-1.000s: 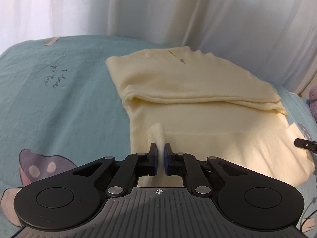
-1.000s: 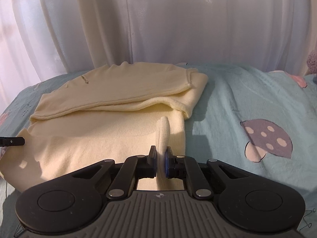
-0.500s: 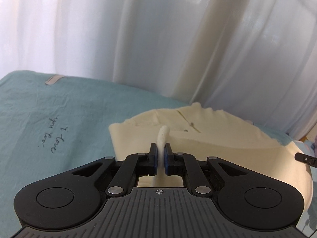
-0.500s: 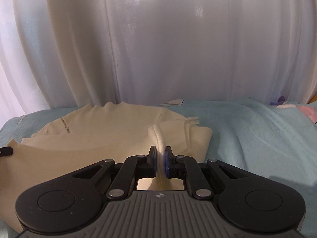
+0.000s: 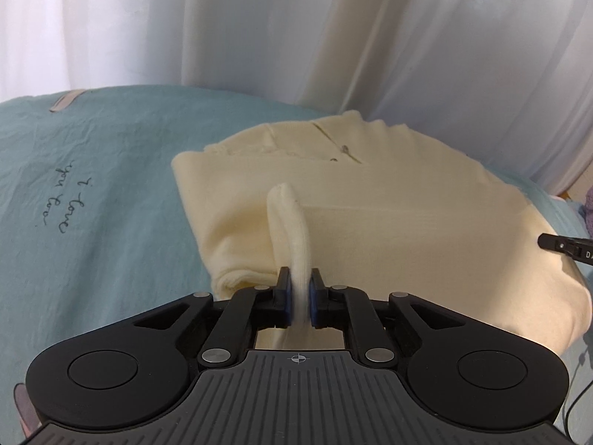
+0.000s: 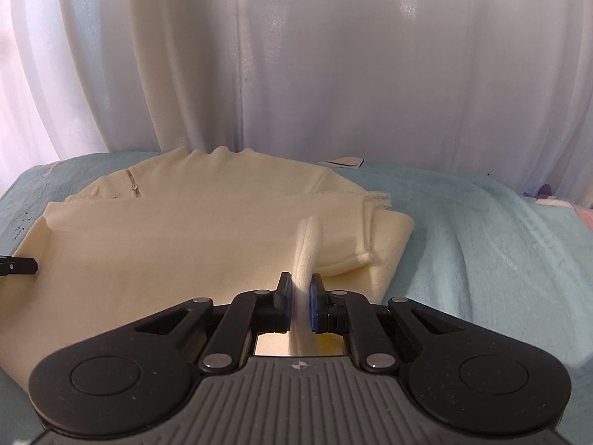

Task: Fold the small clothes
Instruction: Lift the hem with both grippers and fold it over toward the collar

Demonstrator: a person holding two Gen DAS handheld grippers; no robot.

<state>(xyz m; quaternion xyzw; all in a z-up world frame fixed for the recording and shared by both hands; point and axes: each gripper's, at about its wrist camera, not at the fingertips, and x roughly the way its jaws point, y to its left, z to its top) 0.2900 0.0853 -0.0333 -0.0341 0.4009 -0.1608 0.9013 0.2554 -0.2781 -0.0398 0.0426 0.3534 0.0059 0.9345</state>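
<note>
A cream knit sweater [image 5: 389,222] lies on a teal bedsheet [image 5: 92,222], its collar toward the curtain. It also shows in the right wrist view [image 6: 166,244]. My left gripper [image 5: 299,293] is shut on the sweater's hem, a pinched ridge of fabric standing up between the pads. My right gripper [image 6: 299,293] is shut on the hem too, near the sweater's right side. The lower half is carried over the upper body. A folded sleeve cuff [image 6: 361,259] lies under it at the right. The right gripper's tip [image 5: 556,243] shows at the left view's edge.
White curtains [image 6: 333,74] hang close behind the bed. The bedsheet [image 6: 481,241] has handwriting print [image 5: 63,204] left of the sweater. A purple item [image 5: 587,207] sits at the far right edge.
Both grippers lifted the hem from the near edge, carried it up and forward toward the collar, and have now come lower over the sweater's upper half. The sweater is doubled over.
</note>
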